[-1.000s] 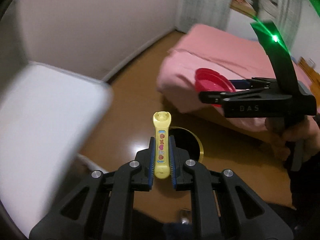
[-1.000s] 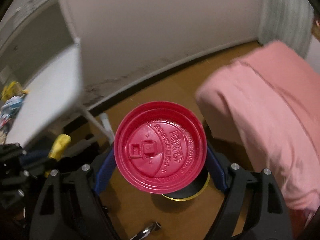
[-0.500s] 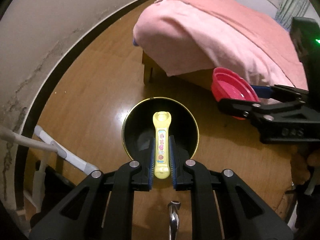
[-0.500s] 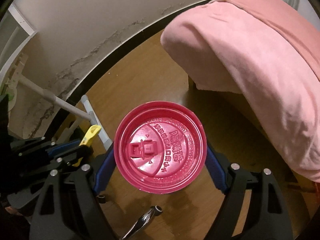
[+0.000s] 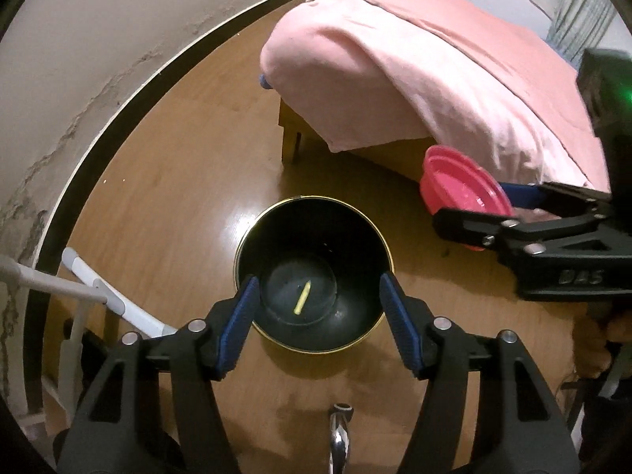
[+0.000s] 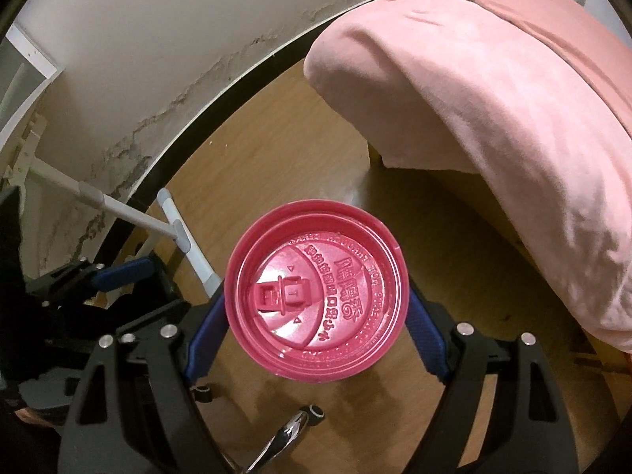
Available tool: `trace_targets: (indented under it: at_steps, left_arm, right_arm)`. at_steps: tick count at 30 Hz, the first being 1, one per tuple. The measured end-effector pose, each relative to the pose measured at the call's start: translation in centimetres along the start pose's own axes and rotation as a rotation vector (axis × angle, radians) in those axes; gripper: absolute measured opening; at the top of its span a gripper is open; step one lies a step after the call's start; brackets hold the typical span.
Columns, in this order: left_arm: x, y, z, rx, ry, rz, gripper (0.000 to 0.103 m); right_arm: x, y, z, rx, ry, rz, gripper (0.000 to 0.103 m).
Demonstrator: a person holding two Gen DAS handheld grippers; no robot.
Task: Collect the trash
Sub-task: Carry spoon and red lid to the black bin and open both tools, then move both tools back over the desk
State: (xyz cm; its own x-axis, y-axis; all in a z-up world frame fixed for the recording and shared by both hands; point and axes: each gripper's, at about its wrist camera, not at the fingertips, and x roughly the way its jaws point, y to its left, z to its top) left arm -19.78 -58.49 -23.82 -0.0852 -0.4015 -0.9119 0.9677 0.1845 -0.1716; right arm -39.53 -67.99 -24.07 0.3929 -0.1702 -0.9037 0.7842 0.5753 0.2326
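A black round bin with a gold rim (image 5: 365,233) stands on the wooden floor. A small yellow stick (image 5: 302,297) lies on its bottom. My left gripper (image 5: 319,318) hangs open and empty right above the bin. My right gripper (image 6: 316,316) is shut on a red plastic cup lid (image 6: 316,292), held by its edges. In the left wrist view the lid (image 5: 462,185) and right gripper (image 5: 505,213) hover to the right of the bin, near the bed. The left gripper also shows at the left of the right wrist view (image 6: 118,272).
A bed with a pink blanket (image 5: 434,67) stands behind the bin, its wooden leg (image 5: 290,142) close to it. White metal tubes of a frame (image 5: 98,292) lie at the left by the wall. A chrome bar end (image 5: 339,430) shows at the bottom.
My left gripper opened and the yellow stick dropped from it into the bin. The right gripper still holds the red lid and has tilted further down toward the floor.
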Motion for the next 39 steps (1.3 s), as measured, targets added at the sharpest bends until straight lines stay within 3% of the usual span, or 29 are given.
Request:
trace_targets:
  at_steps: [5,8,10,16,20,23,26,33,39]
  left_arm:
    - [-2.7,-0.2,-0.3,0.017,-0.033,0.000,0.064]
    - [-5.4,-0.6,-0.4,0.036,-0.079,0.006,0.071]
    - [-6.9,-0.7,-0.5,0.040,-0.102,0.013,0.078]
    - [-13.1,-0.4,-1.1,0.037,-0.183,0.049,0.085]
    - [-18.0,0.5,-2.8,0.051,-0.223,0.127,0.089]
    - [-23.2,2.9,-5.5,0.030,-0.265,0.249,0.090]
    - [-27.9,6.4,-8.5,-0.049,-0.309,0.336,0.091]
    - [-38.4,18.7,-19.2,-0.368,-0.359,0.613,0.093]
    - [-41.3,26.5,-28.0,-0.581,-0.331,0.688,0.093]
  right_arm:
    - [0.4,0.9,0.3,-0.016,0.009,-0.003,0.080]
    - [0.0,1.5,0.6,-0.029,0.003,0.005,0.082]
    - [-0.2,1.9,0.8,-0.027,0.005,-0.007,0.090]
    - [-2.3,3.5,1.1,-0.058,-0.024,-0.024,0.091]
    - [-4.7,5.6,1.7,-0.091,-0.063,-0.026,0.092]
    - [-7.0,8.5,2.3,-0.137,-0.100,0.011,0.092]
    - [-9.7,13.3,2.5,-0.225,-0.143,0.059,0.092]
    - [-13.8,28.0,0.9,-0.512,-0.189,0.218,0.092]
    - [-15.0,42.6,-3.6,-0.833,-0.173,0.360,0.092]
